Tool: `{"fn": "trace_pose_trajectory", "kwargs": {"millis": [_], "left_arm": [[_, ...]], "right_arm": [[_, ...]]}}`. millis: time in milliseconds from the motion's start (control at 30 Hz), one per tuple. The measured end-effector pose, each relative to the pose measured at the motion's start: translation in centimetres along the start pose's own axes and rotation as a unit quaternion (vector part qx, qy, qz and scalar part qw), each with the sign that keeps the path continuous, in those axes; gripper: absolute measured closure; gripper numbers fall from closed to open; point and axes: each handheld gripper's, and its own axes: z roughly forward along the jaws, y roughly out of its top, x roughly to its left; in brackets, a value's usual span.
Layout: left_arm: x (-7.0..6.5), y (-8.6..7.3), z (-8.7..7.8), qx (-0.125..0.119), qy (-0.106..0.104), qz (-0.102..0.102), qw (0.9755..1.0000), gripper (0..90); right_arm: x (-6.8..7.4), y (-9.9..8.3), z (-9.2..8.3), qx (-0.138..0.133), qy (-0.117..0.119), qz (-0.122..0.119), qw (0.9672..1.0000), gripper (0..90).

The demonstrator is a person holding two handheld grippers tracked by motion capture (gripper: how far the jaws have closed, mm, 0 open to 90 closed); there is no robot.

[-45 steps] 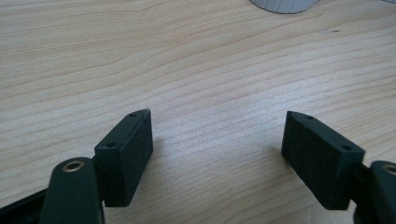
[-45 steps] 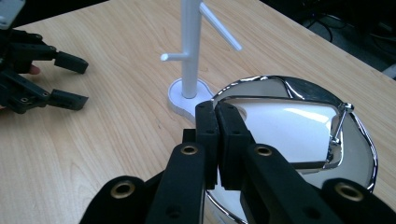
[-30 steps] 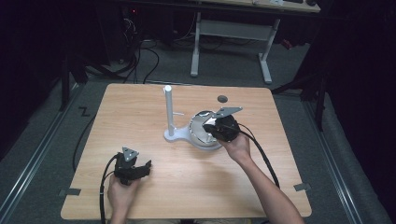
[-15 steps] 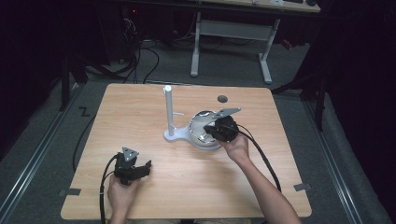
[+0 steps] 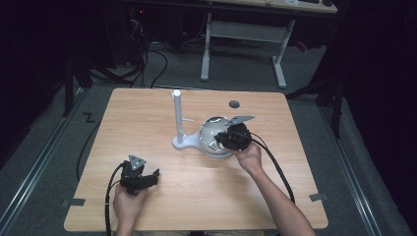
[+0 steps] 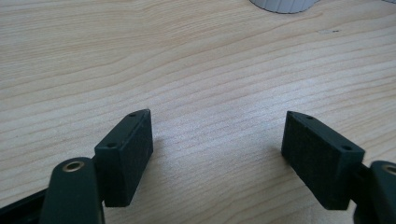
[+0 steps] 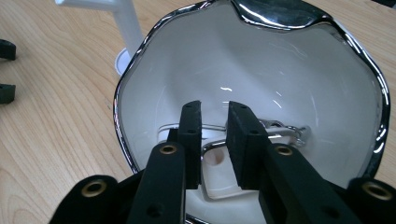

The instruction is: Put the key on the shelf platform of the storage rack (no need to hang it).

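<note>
A white bowl with a wavy chrome rim [image 5: 208, 127] [image 7: 122, 107] stands mid-table, next to a white stand with an upright post [image 5: 177, 113]. My right gripper [image 5: 221, 141] [image 7: 215, 109] reaches down into the bowl. Its jaws have just been opening and now stand a little apart. A silver metal clip [image 7: 286, 129] with a white tag [image 7: 217, 184] lies on the bowl's bottom under and between the pads, which do not press on it. My left gripper [image 5: 153, 176] [image 6: 219, 121] rests low over bare wood near the front left, jaws wide and empty.
A small round hole [image 5: 234, 103] sits in the tabletop behind the bowl. The stand's white base [image 6: 280, 4] lies ahead of the left gripper. Beyond the table's far edge stand a grey desk frame [image 5: 243, 34] and floor cables [image 5: 147, 54].
The right hand has shifted slightly at the bowl. The left gripper has kept still.
</note>
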Motion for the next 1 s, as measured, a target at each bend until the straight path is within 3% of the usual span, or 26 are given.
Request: {"fn": "trace_pose_trajectory", "kwargs": {"millis": [67, 100, 300, 667, 1000], "left_arm": [[0.0, 0.0, 0.0, 0.000, 0.000, -0.001, 1.0000, 25.2], [0.0, 0.0, 0.0, 0.000, 0.000, -0.001, 1.0000, 25.2], [0.0, 0.0, 0.0, 0.000, 0.000, -0.001, 1.0000, 25.2], [0.0, 0.0, 0.0, -0.001, -0.001, 0.003, 1.0000, 25.3], [0.0, 0.0, 0.0, -0.001, -0.001, 0.002, 1.0000, 25.3]], "right_arm": [[0.0, 0.0, 0.0, -0.001, 0.001, 0.003, 1.0000, 72.2], [-0.1, 0.0, -0.2, -0.004, 0.001, 0.007, 1.0000, 66.5], [-0.5, 0.0, -0.8, -0.013, 0.001, 0.023, 0.9996, 60.3], [-1.4, -0.6, -2.2, -0.026, -0.002, 0.040, 0.9988, 60.9], [-2.0, -0.6, -4.0, -0.039, -0.017, 0.039, 0.9983, 59.3]]}}
